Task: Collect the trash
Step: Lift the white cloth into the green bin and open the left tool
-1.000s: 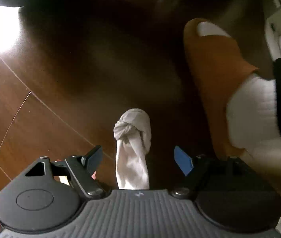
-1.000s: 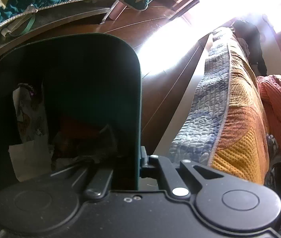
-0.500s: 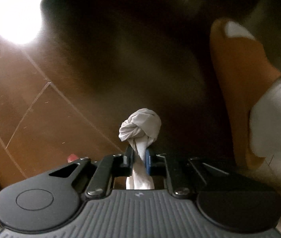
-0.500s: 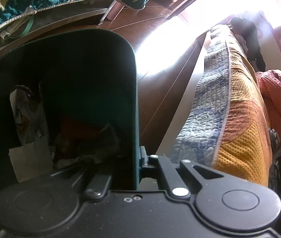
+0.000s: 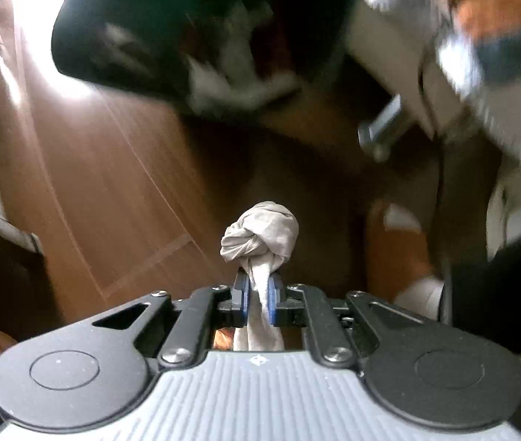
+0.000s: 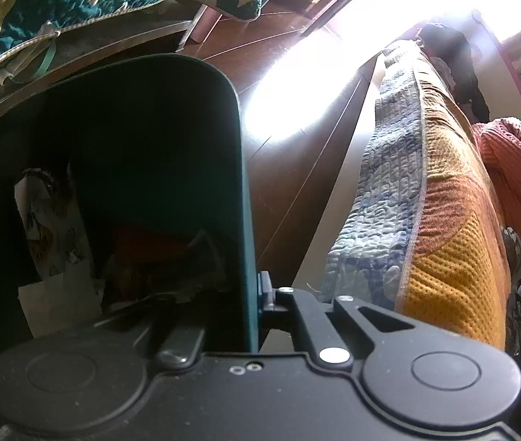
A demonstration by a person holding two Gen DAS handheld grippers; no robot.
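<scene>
In the left wrist view my left gripper (image 5: 258, 296) is shut on a knotted white cloth (image 5: 260, 237), its knot sticking out past the blue pads, well above the brown wood floor (image 5: 106, 198). The dark bin (image 5: 194, 25) with pale scraps inside shows blurred at the top of that view. In the right wrist view my right gripper (image 6: 260, 294) is shut on the right wall of that dark green bin (image 6: 240, 198). Printed paper (image 6: 51, 231) and other crumpled trash lie inside it.
A person's foot in an orange slipper (image 5: 396, 253) and white sock stands right of the cloth. A quilted bed edge (image 6: 426, 202) runs along the right, a teal quilt (image 6: 40, 0) at the upper left. Bright glare (image 6: 297, 88) lies on the floor between them.
My left gripper closed on the knotted cloth lying on the floor and lifted it clear; the bin came into its view at the top. The right gripper and bin stayed put.
</scene>
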